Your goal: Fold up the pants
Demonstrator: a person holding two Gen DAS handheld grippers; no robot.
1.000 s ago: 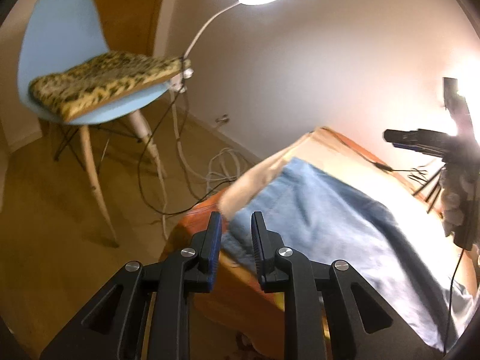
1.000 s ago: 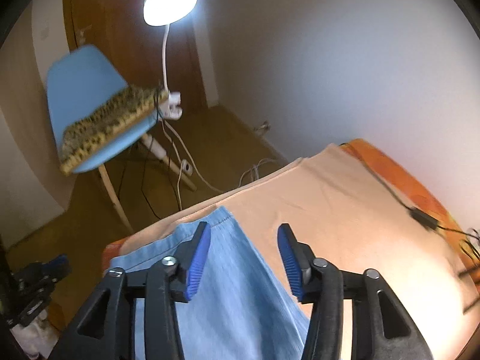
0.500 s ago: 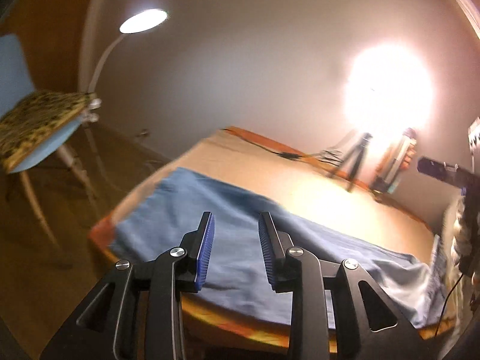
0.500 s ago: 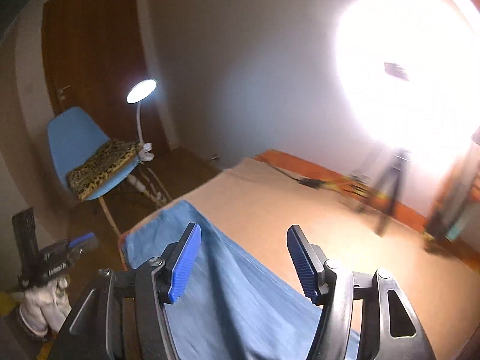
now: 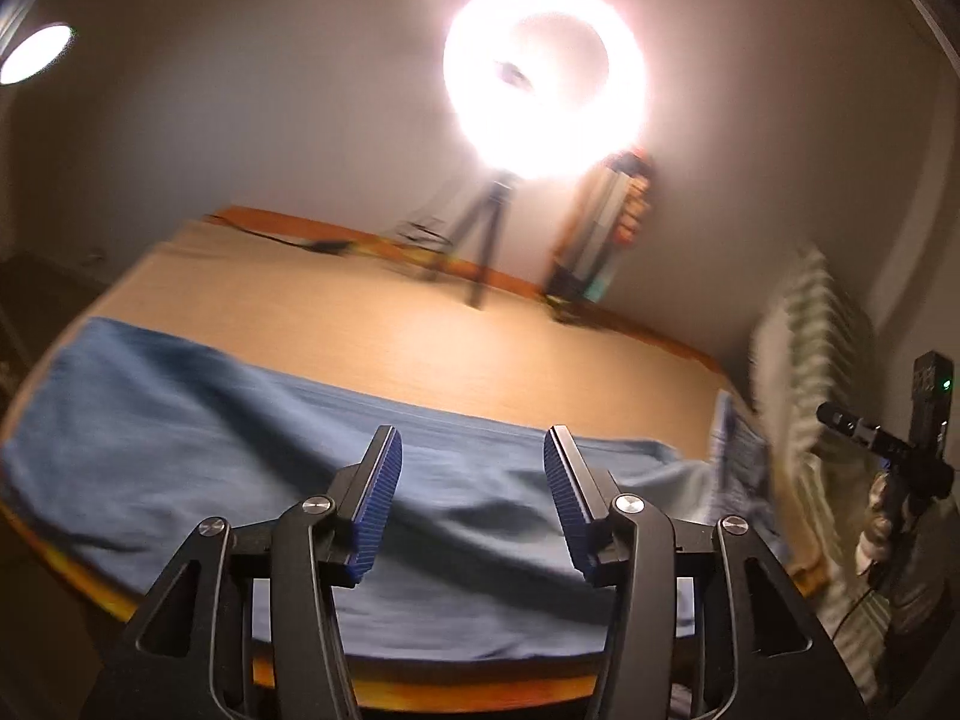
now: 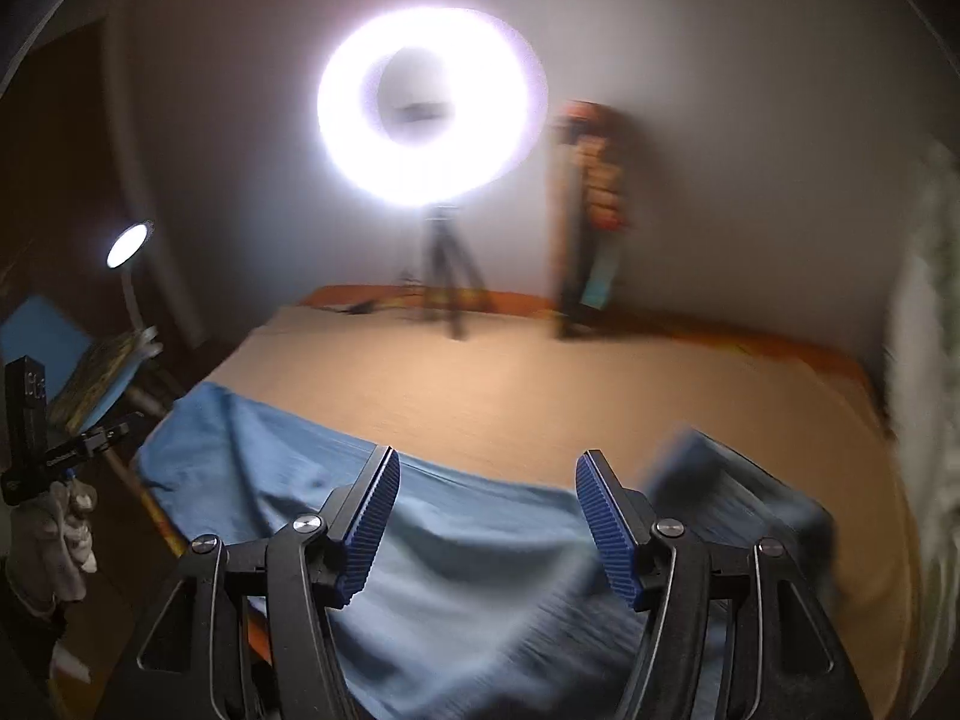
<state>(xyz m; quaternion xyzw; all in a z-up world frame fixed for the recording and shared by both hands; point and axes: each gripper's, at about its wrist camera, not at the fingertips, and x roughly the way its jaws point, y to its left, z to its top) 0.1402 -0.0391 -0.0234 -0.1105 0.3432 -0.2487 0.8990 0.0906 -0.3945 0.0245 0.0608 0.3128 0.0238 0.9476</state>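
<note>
While both tongs hang spread and empty, left gripper [image 5: 471,495] jaws just opening wider over the pants [image 5: 240,450] lying flat along the bed's [image 5: 480,348] near edge, right gripper [image 6: 486,516] should bite the bunched end (blurred) squarely.

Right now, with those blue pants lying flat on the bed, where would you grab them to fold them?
I would probably take the pants at the far-right end, where the cloth bunches up off the bed. Raised fabric gives the fingers an edge to pinch; the flat middle does not. Come from above. Both the left gripper and the right gripper are open and empty.
</note>
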